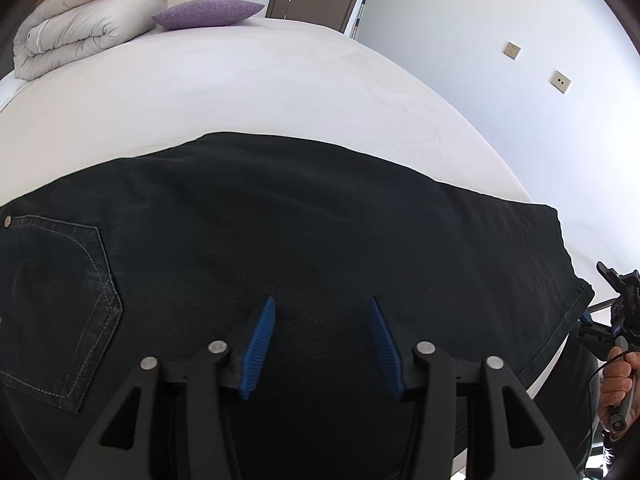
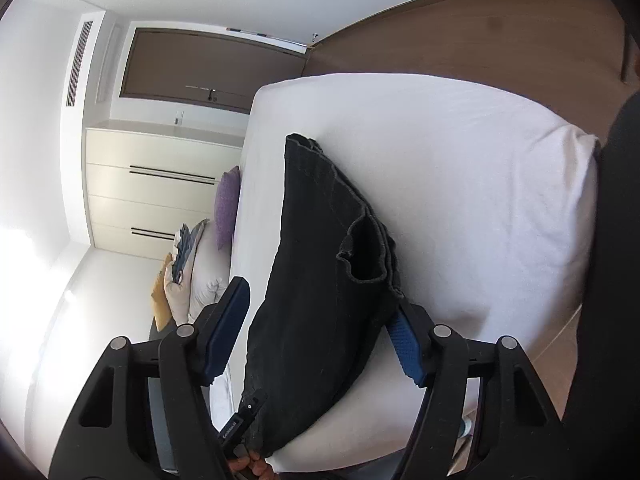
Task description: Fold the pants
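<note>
Left wrist view shows the dark pants (image 1: 280, 220) lying flat on the white bed (image 1: 240, 92), one leg on top of the other as it seems, with a back pocket (image 1: 56, 300) at 9 o'clock and the hem end at 3 o'clock near the bed's edge. At 6 o'clock the left gripper (image 1: 322, 308) hangs over the cloth with its blue pads spread and nothing between them. At 4 o'clock the right gripper (image 1: 600, 328) is seen at the hem, in a person's hand (image 1: 618, 384). Far at 11 o'clock lie a rolled duvet (image 1: 72, 36) and a purple cushion (image 1: 208, 12). Right wrist view looks along the pants (image 2: 320, 260) from the hem side; the right gripper (image 2: 320, 312) has its jaws spread on both sides of the hem end, and the pads do not press it, I think. I judge the lengthwise fold as done; folding the hem end toward the waist is not yet done.
</note>
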A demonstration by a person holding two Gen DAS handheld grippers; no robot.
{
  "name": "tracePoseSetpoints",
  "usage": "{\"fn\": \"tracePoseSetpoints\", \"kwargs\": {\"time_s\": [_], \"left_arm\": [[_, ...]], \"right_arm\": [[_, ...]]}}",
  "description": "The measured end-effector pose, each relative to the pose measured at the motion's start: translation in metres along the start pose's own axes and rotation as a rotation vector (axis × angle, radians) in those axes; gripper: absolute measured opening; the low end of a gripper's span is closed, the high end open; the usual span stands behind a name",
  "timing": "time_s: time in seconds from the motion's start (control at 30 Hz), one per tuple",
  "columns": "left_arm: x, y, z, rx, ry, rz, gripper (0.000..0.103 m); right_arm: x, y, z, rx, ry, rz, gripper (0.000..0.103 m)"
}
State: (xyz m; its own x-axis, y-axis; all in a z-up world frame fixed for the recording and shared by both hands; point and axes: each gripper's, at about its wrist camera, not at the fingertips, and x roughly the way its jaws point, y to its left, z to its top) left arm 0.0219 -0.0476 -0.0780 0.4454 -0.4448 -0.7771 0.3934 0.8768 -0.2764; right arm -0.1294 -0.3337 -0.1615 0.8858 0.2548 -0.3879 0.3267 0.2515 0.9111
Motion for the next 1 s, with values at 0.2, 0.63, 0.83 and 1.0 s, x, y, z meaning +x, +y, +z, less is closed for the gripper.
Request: {"fn": "tracePoseSetpoints", "kwargs": {"time_s": [0.2, 0.63, 0.83, 1.0], "left_arm": [[0.001, 0.013, 0.002, -0.072, -0.002, -0.050, 0.052], [-0.006, 0.017, 0.001, -0.263, -0.028, -0.273, 0.087], [0.002, 0.010, 0.006, -0.379, -0.024, -0.440, 0.093], [0.011, 0.012, 0.010, -0.445, -0.006, -0.506, 0.098]], "right_arm": [[0.026, 0.002, 0.005, -0.021, 0.007, -0.035, 0.028], [0.074, 0.147, -0.060, -0.766, 0.016, -0.266, 0.005], [0.139, 0.190, -0.195, -1.323, 0.220, -0.330, 0.005], [0.135, 0.170, -0.252, -1.437, 0.283, -0.357, 0.005]]}}
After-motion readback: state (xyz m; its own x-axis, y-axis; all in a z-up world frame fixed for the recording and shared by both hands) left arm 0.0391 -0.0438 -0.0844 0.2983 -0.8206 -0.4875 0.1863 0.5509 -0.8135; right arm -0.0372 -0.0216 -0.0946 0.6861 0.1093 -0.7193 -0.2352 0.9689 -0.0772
